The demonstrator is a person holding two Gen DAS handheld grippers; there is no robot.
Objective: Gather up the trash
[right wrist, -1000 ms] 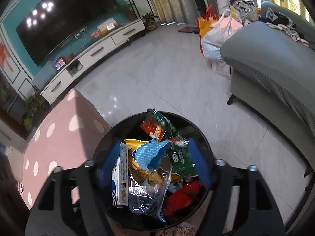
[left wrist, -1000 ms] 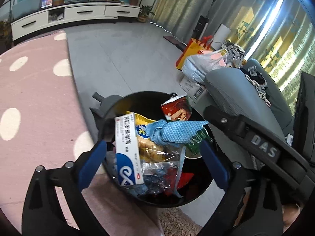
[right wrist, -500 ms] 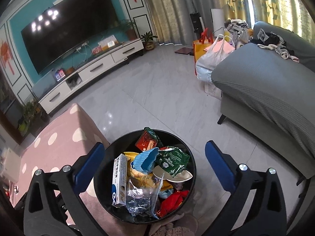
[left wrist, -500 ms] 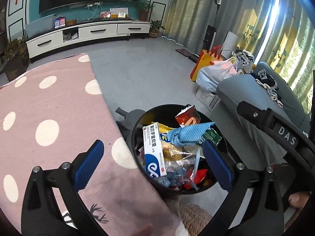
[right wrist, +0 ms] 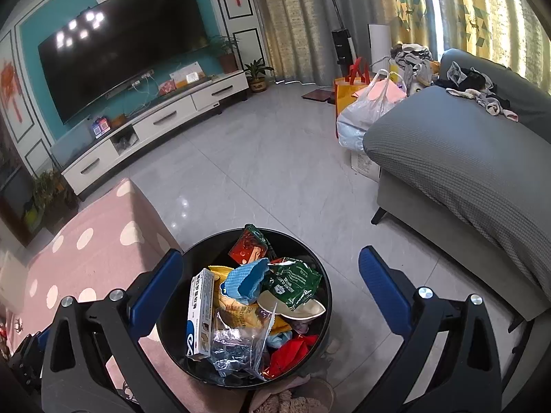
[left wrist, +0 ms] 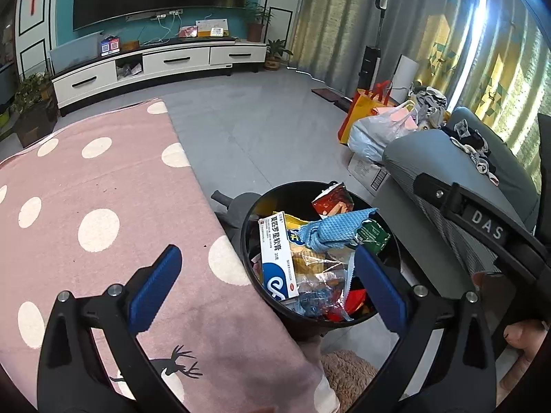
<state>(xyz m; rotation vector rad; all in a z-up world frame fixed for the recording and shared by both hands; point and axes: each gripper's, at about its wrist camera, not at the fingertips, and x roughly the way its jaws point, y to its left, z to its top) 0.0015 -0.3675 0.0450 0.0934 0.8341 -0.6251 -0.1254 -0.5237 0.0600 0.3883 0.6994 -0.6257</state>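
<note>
A black round bin [left wrist: 246, 241] [right wrist: 329, 309] stands on the floor, packed with trash. On top lie a white-and-blue medicine box [left wrist: 277, 258] [right wrist: 199, 313], a blue cloth [left wrist: 330, 230] [right wrist: 248, 280], a green packet [right wrist: 292, 284], a red packet [left wrist: 332, 201] and a clear plastic bag [right wrist: 237, 340]. My left gripper [left wrist: 267, 253] hovers above the bin's left side, open, with nothing between its blue pads. The right gripper [right wrist: 271, 253] hangs over the bin, wide open and holding nothing.
A pink rug with white dots [left wrist: 86, 206] lies left of the bin. To the right are a grey sofa [right wrist: 465, 172] with clothes on it, and shopping bags [right wrist: 365, 110] at its far end. A white TV cabinet [right wrist: 155, 127] lines the far wall. A fluffy slipper [left wrist: 347, 368] is by the bin.
Both grippers have risen and drawn back from the bin, so it looks smaller. The right gripper's jaws spread from close around the trash to fully wide. The trash has not moved.
</note>
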